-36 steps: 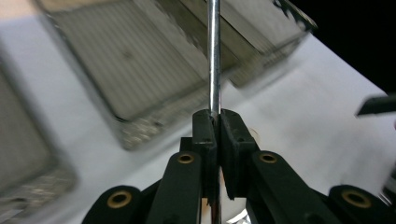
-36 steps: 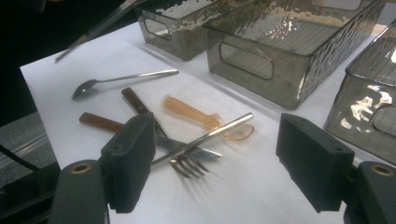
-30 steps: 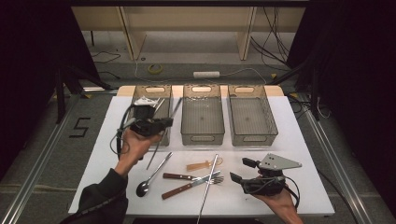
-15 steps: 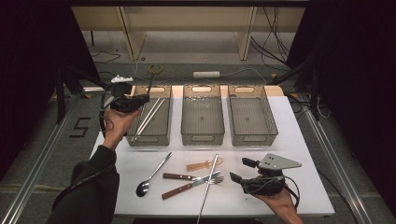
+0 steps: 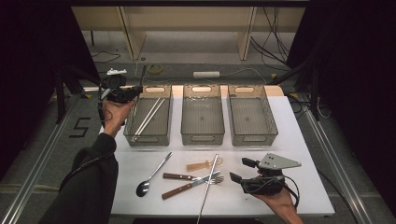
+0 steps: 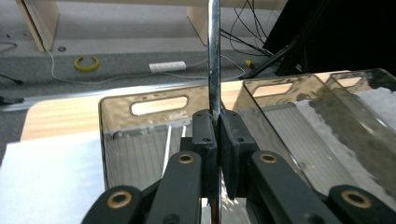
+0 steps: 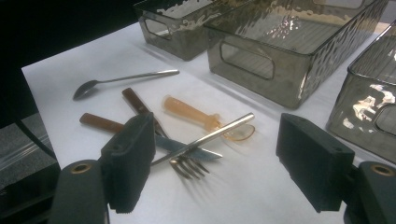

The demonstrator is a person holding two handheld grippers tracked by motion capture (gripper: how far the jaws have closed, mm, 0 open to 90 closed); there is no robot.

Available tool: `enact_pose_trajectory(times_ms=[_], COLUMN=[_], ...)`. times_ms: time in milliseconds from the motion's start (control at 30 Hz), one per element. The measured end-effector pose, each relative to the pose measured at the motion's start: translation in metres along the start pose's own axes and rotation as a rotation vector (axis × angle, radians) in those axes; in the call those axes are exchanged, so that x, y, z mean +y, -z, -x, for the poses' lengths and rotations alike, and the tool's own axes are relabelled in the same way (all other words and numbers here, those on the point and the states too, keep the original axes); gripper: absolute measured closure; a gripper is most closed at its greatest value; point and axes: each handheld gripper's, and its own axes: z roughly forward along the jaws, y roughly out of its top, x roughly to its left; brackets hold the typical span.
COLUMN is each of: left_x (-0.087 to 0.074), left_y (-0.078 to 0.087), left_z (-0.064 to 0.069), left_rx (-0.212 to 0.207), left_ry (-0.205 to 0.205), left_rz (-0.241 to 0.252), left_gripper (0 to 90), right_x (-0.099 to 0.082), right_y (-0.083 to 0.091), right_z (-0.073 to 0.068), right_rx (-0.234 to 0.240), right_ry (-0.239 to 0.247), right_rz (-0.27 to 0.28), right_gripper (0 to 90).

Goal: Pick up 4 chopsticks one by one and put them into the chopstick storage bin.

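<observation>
My left gripper (image 5: 132,91) hangs at the far left corner of the left bin (image 5: 148,140). Its jaws are shut (image 6: 215,122) on a thin metal chopstick (image 6: 214,56) that runs straight up the left gripper view. Two pale sticks (image 5: 149,115) lie slantwise inside that bin. My right gripper (image 5: 240,170) rests at the front right of the table, jaws wide open (image 7: 219,140) and holding nothing. Just ahead of it lie another metal chopstick (image 7: 219,133), a wood-handled fork (image 7: 187,167), a wood-handled knife (image 7: 140,106), an orange plastic piece (image 7: 191,113) and a spoon (image 7: 121,79).
Three smoky clear bins stand in a row at the back of the white table; the middle bin (image 5: 202,139) and right bin (image 5: 254,139) hold nothing. Cables and a roll of tape (image 6: 87,62) lie on the floor behind. Dark curtains close off both sides.
The left hand has carried its gripper from over the middle of the left bin back and leftward to the bin's far left corner. The right gripper has stayed put.
</observation>
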Motion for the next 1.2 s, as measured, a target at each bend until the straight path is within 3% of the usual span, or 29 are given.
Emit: enact_pose_trajectory(times_ms=[200,300,400,767,1200], left_x=[-0.005,-0.01,-0.017,-0.037,-0.041], left_y=[-0.013,-0.018,-0.024,-0.037,-0.042], left_z=[-0.007,-0.011,-0.013,-0.01,-0.007], left_rx=[0.021,0.019,0.02,0.009,0.017], left_ry=[-0.011,0.011,0.007,-0.007,-0.043], left_rz=[0.011,0.021,0.014,-0.005,-0.016], left_gripper=[84.5,84.5,84.5,84.3,83.9], right_x=[0.0,0.0,0.0,0.0,0.0], right_y=[0.001,0.001,0.001,0.001,0.001], right_z=[0.0,0.001,0.001,0.001,0.0], right_rx=[0.001,0.003,0.003,0.004,0.006], right_ry=[0.001,0.001,0.001,0.003,0.004], right_rz=[0.0,0.0,0.0,-0.001,-0.002], right_gripper=[29.3,29.3,29.3,29.3,29.3])
